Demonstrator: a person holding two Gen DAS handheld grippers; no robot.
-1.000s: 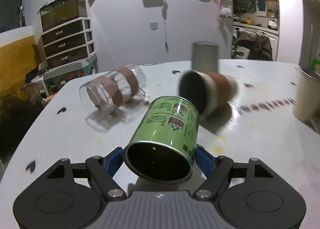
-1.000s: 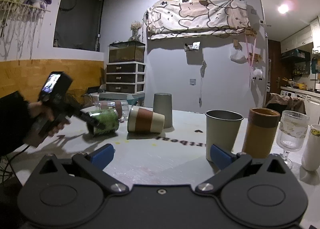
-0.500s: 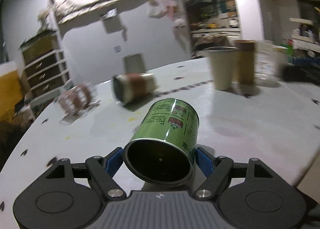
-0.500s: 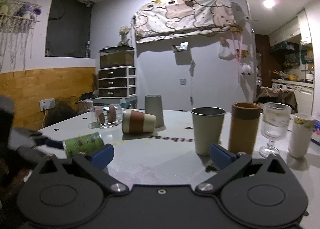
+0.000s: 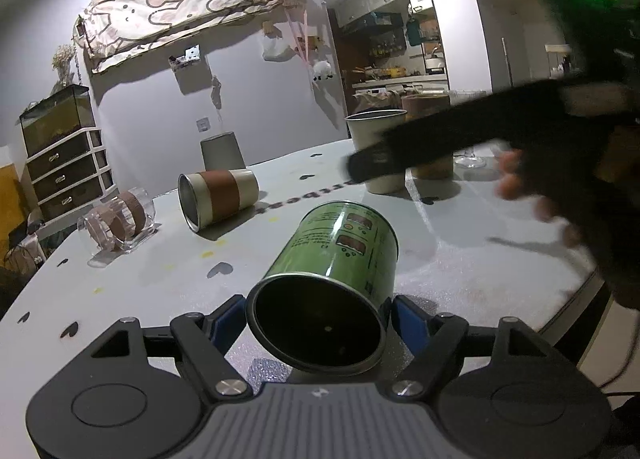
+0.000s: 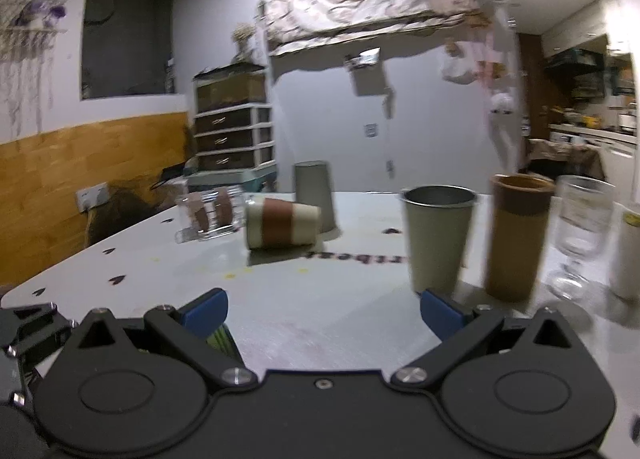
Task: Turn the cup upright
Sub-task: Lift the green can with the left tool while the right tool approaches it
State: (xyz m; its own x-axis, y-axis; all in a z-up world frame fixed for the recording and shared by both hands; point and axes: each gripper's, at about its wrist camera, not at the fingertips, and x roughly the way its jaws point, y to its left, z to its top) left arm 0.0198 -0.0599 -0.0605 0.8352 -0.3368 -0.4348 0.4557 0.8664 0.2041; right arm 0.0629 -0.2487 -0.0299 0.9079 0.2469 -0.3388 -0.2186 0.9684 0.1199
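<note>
Left hand-held gripper (image 5: 318,319) pinches the green tin cup (image 5: 334,279) across its body near the open rim, the blue pads pressed on either side, the mouth facing back toward the camera and the closed base pointing away and slightly up; the cup looks lifted off the white tabletop (image 5: 160,275), near its front edge, though the underside is hidden; the right hand-held gripper (image 6: 322,313) is spread wide with nothing between its fingers, and it shows in the left wrist view as a dark blurred shape crossing close above and to the right of the cup; the chief risk, as I judge it, is the smooth round metal wall slipping or rotating within the pads as the wrist turns the cup upright, since the hold is off-centre toward the rim; a second risk is a knock between the two tools, which sit near each other; setting the cup down so near the edge could let it tip off; farther back, the brown-banded cup (image 5: 218,197) and the clear glass mug (image 5: 120,225) lie on their sides, well apart from the work, so they are unlikely to be struck.
</note>
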